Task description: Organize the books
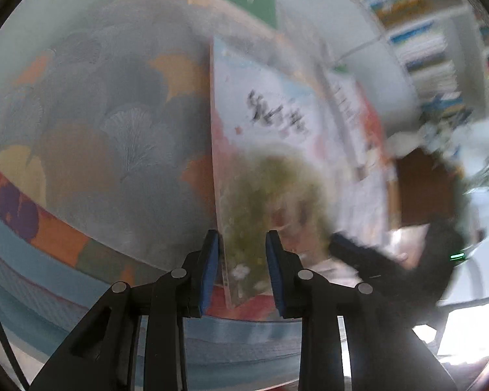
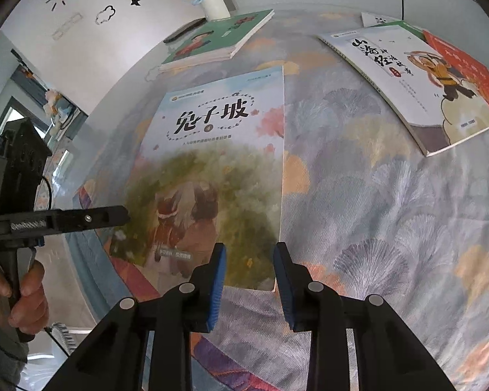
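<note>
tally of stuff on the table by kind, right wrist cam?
Books: 5 visible (rabbit-hill book, green book, white book, red book, white corner behind)
Bottles: 1
Dark flat item on green book: 1
Total: 7

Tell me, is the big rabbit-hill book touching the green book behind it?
Apart. The right wrist view shows a strip of patterned tablecloth between the rabbit-hill book and the green book.

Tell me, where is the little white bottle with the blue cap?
In the right wrist view, the bottle stands at the far edge of the table, against the wall, just behind the green book.
</note>
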### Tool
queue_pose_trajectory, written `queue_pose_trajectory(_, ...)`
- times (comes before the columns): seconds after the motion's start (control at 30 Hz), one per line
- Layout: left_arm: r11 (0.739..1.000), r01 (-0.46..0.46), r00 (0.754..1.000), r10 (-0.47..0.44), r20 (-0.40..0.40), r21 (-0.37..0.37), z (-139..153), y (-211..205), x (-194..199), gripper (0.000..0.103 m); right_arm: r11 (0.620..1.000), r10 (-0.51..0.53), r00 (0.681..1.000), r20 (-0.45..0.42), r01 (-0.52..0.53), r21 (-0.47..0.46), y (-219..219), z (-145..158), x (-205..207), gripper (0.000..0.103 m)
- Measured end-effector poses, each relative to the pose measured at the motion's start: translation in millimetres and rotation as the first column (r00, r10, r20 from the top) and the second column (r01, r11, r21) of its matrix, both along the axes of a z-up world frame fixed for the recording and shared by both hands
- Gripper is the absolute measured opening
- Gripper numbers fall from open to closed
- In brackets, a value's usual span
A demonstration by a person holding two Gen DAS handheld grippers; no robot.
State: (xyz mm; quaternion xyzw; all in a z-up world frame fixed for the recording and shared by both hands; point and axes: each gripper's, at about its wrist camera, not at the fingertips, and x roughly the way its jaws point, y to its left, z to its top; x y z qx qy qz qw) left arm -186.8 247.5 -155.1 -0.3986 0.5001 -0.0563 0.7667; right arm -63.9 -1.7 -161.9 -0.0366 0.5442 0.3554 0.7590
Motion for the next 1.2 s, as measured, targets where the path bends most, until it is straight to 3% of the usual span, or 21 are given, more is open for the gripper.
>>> queue_pose_trajectory(0.07, 0.994, -0.017, 0.993, 0.029, 0.111, -0.108, 18, 1, -8, 0.025, 1.000, -0.011, 1.000, -0.016, 0.011, 0.021, -4, -1, 1, 0.030)
queue_pose_trajectory(0.13, 0.995, 0.002, 0.990, 0.013, 0.144, -0.103, 29, -5, -5, 0.025, 0.999, -0.020, 0.999, -0.042, 0.021, 0.044, -10, -2, 3, 0.030)
queue_pose_trajectory(0.2, 1.000, 0.019, 0.994, -0.018, 0.105, -0.013, 25, -17, 3, 0.022, 0.997, -0.034, 0.996, -0.077, 0.040, 0.071, -15, -4, 6, 0.030)
queue_pose_trajectory(0.23, 1.000, 0.021, 0.997, -0.022, 0.070, 0.017, 17, -22, 7, 0.016, 0.995, -0.041, 0.995, -0.091, 0.048, 0.082, -16, -5, 7, 0.030)
queue_pose_trajectory(0.37, 0.998, 0.017, 1.000, -0.017, 0.010, 0.058, -3, -35, 14, 0.010, 0.993, -0.049, 0.992, -0.115, 0.060, 0.102, -22, -5, 10, 0.030)
queue_pose_trajectory(0.47, 0.999, 0.008, 1.000, -0.009, 0.030, 0.036, 1, -41, 16, 0.010, 0.996, -0.036, 0.994, -0.103, 0.045, 0.082, -23, -5, 10, 0.030)
queue_pose_trajectory(0.57, 0.996, -0.018, 0.998, 0.023, 0.052, -0.083, 0, -31, 20, 0.010, 0.994, -0.039, 0.984, -0.172, 0.056, 0.093, -30, -6, 16, 0.031)
queue_pose_trajectory(0.63, 0.989, -0.028, 0.997, 0.037, 0.060, -0.147, 0, -26, 22, 0.010, 0.986, -0.055, 0.967, -0.248, 0.092, 0.141, -43, -9, 22, 0.033)
queue_pose_trajectory(0.7, 0.974, -0.040, 0.996, 0.057, 0.068, -0.224, -1, -19, 25, 0.010, 0.970, -0.068, 0.941, -0.332, 0.140, 0.198, -57, -14, 27, 0.044)
queue_pose_trajectory(0.8, 0.945, -0.055, 0.994, 0.083, 0.075, -0.322, -1, -10, 26, 0.010, 0.913, -0.065, 0.879, -0.472, 0.243, 0.327, -73, -27, 33, 0.053)
queue_pose_trajectory(0.9, 0.918, -0.072, 0.992, 0.105, 0.063, -0.391, -5, -7, 28, 0.010, 0.842, -0.020, 0.799, -0.602, 0.338, 0.420, -73, -48, 38, 0.053)
queue_pose_trajectory(0.97, 0.908, -0.086, 0.992, 0.116, 0.050, -0.411, -8, -6, 29, 0.010, 0.805, -0.006, 0.769, -0.640, 0.383, 0.453, -69, -58, 42, 0.053)
queue_pose_trajectory(1.0, 0.915, -0.088, 0.993, 0.113, 0.041, -0.393, -9, -6, 29, 0.010, 0.792, -0.004, 0.762, -0.647, 0.398, 0.463, -67, -60, 45, 0.048)
queue_pose_trajectory(1.07, 0.937, -0.093, 0.994, 0.107, 0.023, -0.338, -8, -6, 30, 0.009, 0.779, 0.008, 0.763, -0.647, 0.401, 0.483, -59, -58, 51, 0.033)
queue_pose_trajectory(1.1, 0.943, -0.091, 0.995, 0.102, 0.018, -0.321, -8, -6, 31, 0.008, 0.790, -0.003, 0.775, -0.632, 0.390, 0.473, -54, -56, 53, 0.028)
queue_pose_trajectory(1.2, 0.980, -0.049, 0.999, 0.051, 0.008, -0.194, 0, -12, 38, 0.008, 0.861, -0.025, 0.860, -0.510, 0.278, 0.426, -44, -35, 47, 0.019)
